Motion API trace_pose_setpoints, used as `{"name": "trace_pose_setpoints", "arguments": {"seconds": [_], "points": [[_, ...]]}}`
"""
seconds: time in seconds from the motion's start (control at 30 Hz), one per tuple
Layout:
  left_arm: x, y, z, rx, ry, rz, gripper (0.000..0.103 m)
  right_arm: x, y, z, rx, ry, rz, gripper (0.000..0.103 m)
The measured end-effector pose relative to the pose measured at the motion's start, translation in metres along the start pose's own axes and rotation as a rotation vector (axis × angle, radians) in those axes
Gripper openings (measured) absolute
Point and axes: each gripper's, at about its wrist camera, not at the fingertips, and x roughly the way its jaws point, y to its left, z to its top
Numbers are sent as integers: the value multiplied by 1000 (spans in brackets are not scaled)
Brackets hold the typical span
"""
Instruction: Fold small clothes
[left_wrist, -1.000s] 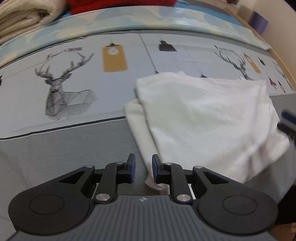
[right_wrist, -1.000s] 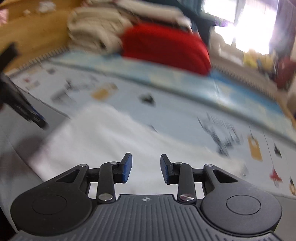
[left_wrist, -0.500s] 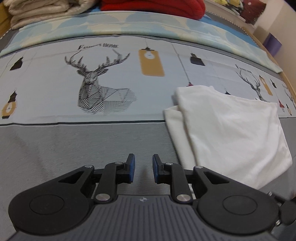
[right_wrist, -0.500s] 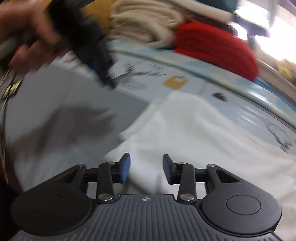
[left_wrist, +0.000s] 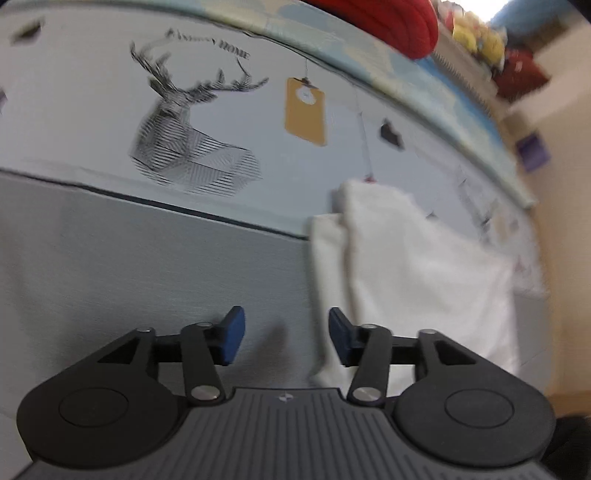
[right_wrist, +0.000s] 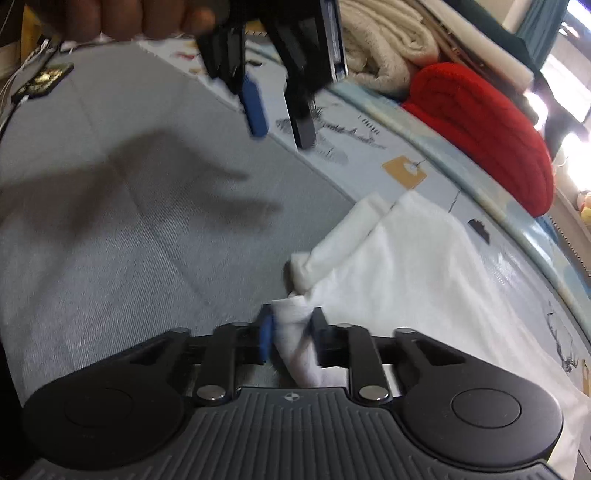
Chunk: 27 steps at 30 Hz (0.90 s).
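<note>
A white garment (left_wrist: 413, 280) lies folded on the bed, partly on the grey band and partly on the deer-print sheet (left_wrist: 192, 122). My left gripper (left_wrist: 286, 336) hovers over the grey band at the garment's left edge; its jaws are opening, with only sheet between them. The right wrist view shows the left gripper (right_wrist: 279, 118) up above the bed, held by a hand (right_wrist: 147, 18). My right gripper (right_wrist: 291, 330) is at the white garment's (right_wrist: 424, 280) near corner. Its jaws are closing, and the blue pads (right_wrist: 265, 334) pinch a bunched fold of cloth.
A red knit blanket (right_wrist: 487, 122) and cream towels (right_wrist: 384, 40) are stacked at the bed's far side. A wooden bed edge (left_wrist: 554, 295) runs along the right, and yellow soft toys (left_wrist: 476, 44) sit beyond it. Bare grey sheet (right_wrist: 110, 240) spreads to the left.
My left gripper's jaws have widened, and it has swung and rolled at the garment's left edge. My right gripper dropped to the garment's corner and closed on the cloth.
</note>
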Motion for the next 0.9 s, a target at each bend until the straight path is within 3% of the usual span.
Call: {"name": "trace_pose_setpoints", "arguments": {"seconds": [0.13, 0.33, 0.43, 0.47, 0.53, 0.57, 0.6, 0.7, 0.77, 0.9], "points": [[20, -14, 8, -57, 27, -127, 85, -28, -8, 1, 31, -83, -39, 10], [68, -24, 21, -171, 106, -177, 86, -63, -31, 7, 137, -152, -58, 9], [88, -37, 24, -145, 148, -149, 84, -78, -41, 7, 179, -174, -62, 9], [92, -41, 23, -123, 153, -151, 81, -82, -43, 6, 184, -177, -61, 9], [93, -48, 24, -89, 145, -127, 44, -90, -44, 4, 184, -179, -60, 9], [90, -48, 25, -88, 136, -123, 34, -89, -44, 4, 183, -178, -55, 9], [84, -48, 25, -85, 119, -130, 15, -90, -43, 3, 185, -175, -48, 8], [58, -44, 29, -83, 70, -114, 13, -87, -41, 6, 199, -173, -3, 8], [32, -52, 27, 7, 27, -4, 13, -90, -35, 11, 200, -195, 43, 8], [-18, -56, 16, 86, -53, 66, 13, -104, -31, 26, 269, -260, 145, 8]]}}
